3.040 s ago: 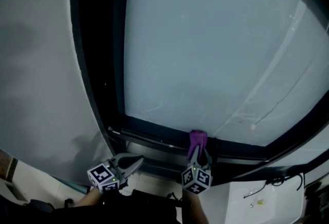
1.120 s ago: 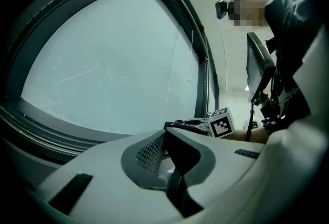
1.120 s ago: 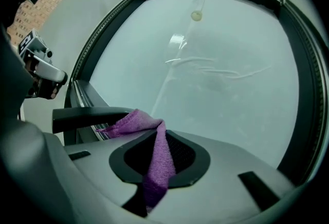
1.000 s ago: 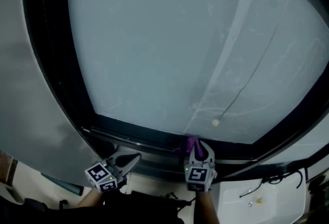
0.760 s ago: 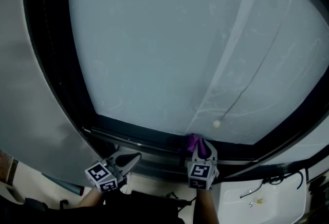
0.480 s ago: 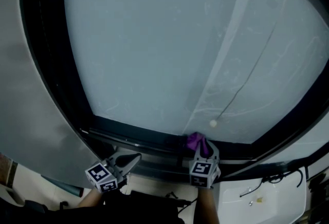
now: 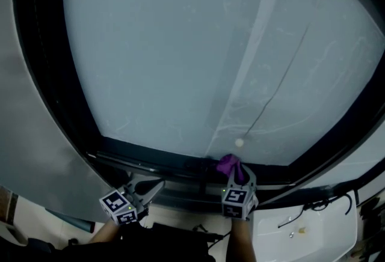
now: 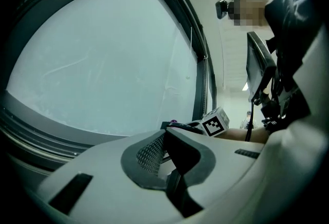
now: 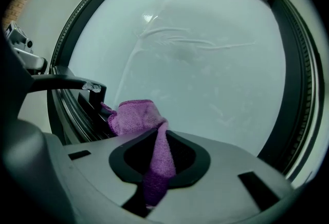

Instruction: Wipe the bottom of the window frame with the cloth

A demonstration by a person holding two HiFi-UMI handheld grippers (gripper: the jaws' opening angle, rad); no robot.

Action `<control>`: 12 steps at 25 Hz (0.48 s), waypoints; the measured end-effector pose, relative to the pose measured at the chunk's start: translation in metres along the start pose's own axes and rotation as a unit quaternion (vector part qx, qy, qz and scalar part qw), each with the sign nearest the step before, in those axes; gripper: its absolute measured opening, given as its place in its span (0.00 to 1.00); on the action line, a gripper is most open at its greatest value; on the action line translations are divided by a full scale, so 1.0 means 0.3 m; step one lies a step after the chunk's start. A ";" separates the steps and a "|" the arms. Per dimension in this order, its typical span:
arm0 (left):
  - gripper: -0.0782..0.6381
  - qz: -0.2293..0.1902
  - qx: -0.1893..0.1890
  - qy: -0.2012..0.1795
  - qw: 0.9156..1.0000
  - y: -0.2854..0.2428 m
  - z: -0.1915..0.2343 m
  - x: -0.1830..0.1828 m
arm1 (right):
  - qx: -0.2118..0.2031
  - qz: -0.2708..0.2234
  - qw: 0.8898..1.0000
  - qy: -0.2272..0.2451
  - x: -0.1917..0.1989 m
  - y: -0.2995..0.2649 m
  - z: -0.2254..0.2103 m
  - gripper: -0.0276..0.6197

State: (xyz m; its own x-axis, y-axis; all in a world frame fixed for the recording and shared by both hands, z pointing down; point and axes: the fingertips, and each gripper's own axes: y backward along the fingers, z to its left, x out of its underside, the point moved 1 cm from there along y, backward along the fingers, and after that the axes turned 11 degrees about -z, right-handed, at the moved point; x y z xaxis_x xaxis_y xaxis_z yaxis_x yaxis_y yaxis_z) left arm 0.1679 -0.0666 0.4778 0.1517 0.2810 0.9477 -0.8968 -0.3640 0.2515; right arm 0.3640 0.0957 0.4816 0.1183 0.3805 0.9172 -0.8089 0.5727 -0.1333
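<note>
Fuzzy purple cloth (image 9: 134, 117) in R gripper (image 9: 160, 141).

The cloth (image 7: 228, 164) is purple and fuzzy, bunched into a crumpled wad with a narrow tail pinched in the right tongs (image 7: 233, 174). The wad presses on the bottom rail of the black window frame (image 7: 157, 162), at about 6 o'clock of the pale pane.
</note>
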 end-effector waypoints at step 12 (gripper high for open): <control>0.10 -0.017 0.013 -0.003 1.000 -0.087 -0.022 0.000 | 0.027 0.017 0.999 0.021 0.065 0.020 -0.120 0.14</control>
State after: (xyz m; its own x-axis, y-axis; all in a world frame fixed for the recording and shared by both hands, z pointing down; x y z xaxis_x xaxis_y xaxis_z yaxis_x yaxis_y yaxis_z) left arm 0.1885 -0.0513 0.4700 0.1854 0.2885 0.9394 -0.8799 -0.3769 0.2894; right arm 0.3821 0.1326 0.4853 0.1139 0.4289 0.8961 -0.8420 0.5204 -0.1420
